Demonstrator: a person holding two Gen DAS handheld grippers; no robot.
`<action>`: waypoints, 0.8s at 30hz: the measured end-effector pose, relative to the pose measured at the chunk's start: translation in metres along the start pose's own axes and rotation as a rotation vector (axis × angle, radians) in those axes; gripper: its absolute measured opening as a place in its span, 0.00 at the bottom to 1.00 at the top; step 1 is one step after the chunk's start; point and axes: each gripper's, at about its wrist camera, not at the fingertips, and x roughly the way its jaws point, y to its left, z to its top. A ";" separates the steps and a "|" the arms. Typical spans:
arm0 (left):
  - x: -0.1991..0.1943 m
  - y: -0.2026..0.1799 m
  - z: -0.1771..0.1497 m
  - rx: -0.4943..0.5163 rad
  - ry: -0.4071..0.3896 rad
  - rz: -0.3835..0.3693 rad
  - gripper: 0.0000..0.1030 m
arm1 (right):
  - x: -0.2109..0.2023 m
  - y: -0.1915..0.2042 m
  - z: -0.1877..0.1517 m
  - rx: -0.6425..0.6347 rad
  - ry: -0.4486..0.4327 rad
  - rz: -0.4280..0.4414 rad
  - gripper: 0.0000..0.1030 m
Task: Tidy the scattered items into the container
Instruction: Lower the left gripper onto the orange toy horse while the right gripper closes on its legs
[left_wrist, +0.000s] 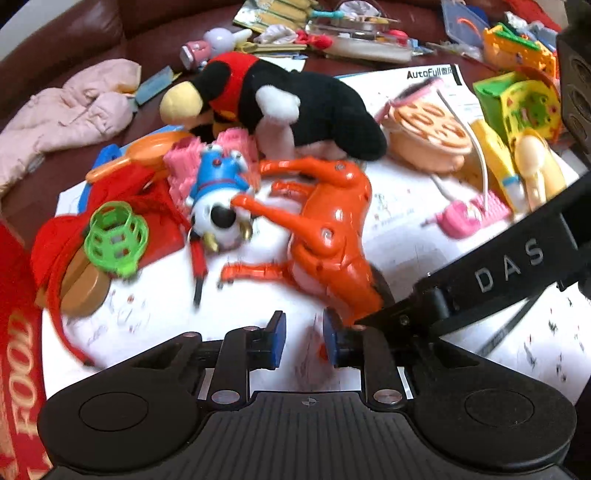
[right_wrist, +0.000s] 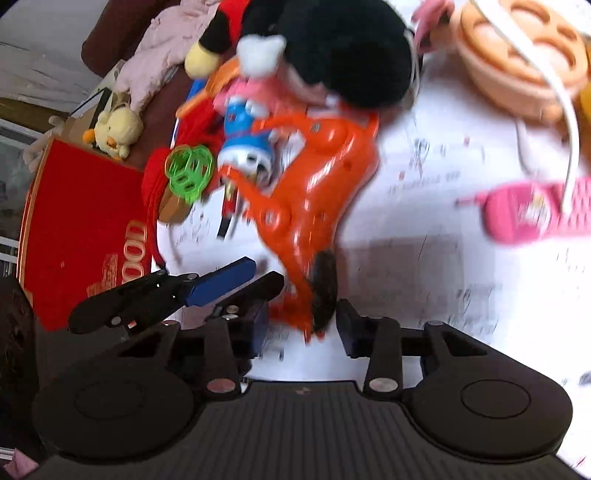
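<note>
You are near the start: almost everything lies loose on the surface (left_wrist: 369, 229), and no toy shows inside the red container (right_wrist: 81, 206) at the left edge (only part of it is in view). The orange toy horse (left_wrist: 332, 229) sprawls on the white paper, touching the black plush bird (left_wrist: 295, 103) and the blue-hatted cow figure (left_wrist: 218, 199). Both your hands tilt steeply down at its near end. The left gripper (left_wrist: 304, 339) has its fingers partly apart, nothing between them. The right gripper (right_wrist: 303, 325) straddles the horse's dark-tipped end; whether those fingers press it, I cannot tell.
</note>
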 end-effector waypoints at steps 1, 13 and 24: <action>-0.002 0.001 -0.004 -0.009 0.008 -0.007 0.35 | 0.000 0.000 -0.005 0.007 0.013 0.007 0.42; -0.032 -0.009 0.002 -0.092 -0.074 -0.048 0.81 | -0.044 -0.007 0.003 0.026 -0.143 -0.047 0.57; 0.021 -0.019 0.020 -0.112 0.065 -0.006 0.63 | -0.038 -0.004 0.019 -0.015 -0.189 -0.059 0.59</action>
